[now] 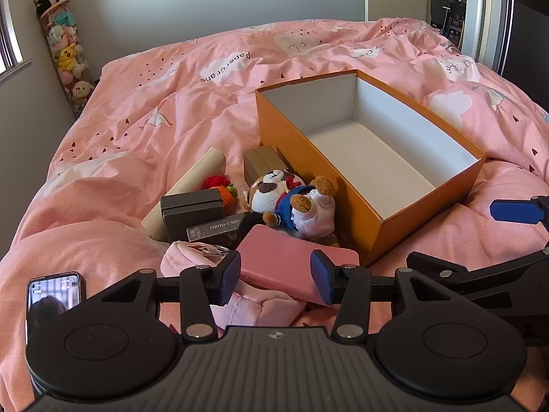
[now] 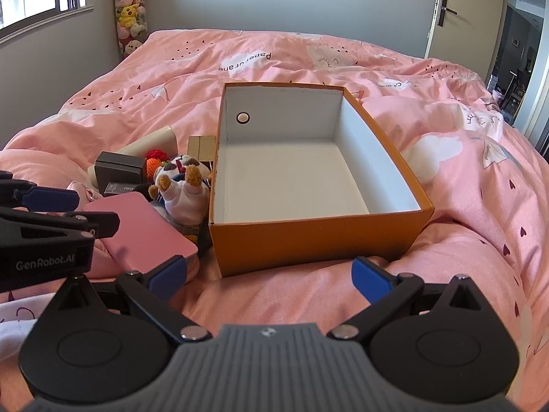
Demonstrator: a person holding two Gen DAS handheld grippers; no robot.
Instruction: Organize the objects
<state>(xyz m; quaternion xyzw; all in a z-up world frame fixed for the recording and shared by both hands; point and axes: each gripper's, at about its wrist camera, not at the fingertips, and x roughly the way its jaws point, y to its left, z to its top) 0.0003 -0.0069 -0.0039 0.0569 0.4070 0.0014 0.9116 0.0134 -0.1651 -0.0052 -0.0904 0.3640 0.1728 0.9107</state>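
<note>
Now the flat pink rounded-corner case (image 1: 291,267) lies between the released left claw (image 1: 274,276) fingers; right claw (image 2: 269,278) gapes empty.

An open box (image 2: 319,237) sits on the bed (image 2: 463,206), nothing inside it. Left of the box lies a cluster of things: a plush toy (image 1: 291,202) leans against the box's left wall, a flat case (image 1: 291,264) lies nearest, just before the toy, and a small box (image 1: 262,161) stands farther back against the same wall. Farther left are a dark box (image 1: 192,211), a photo card pack (image 1: 214,230) before it, a paper roll (image 1: 195,178) behind, and a knitted toy (image 1: 223,189) between.
</note>
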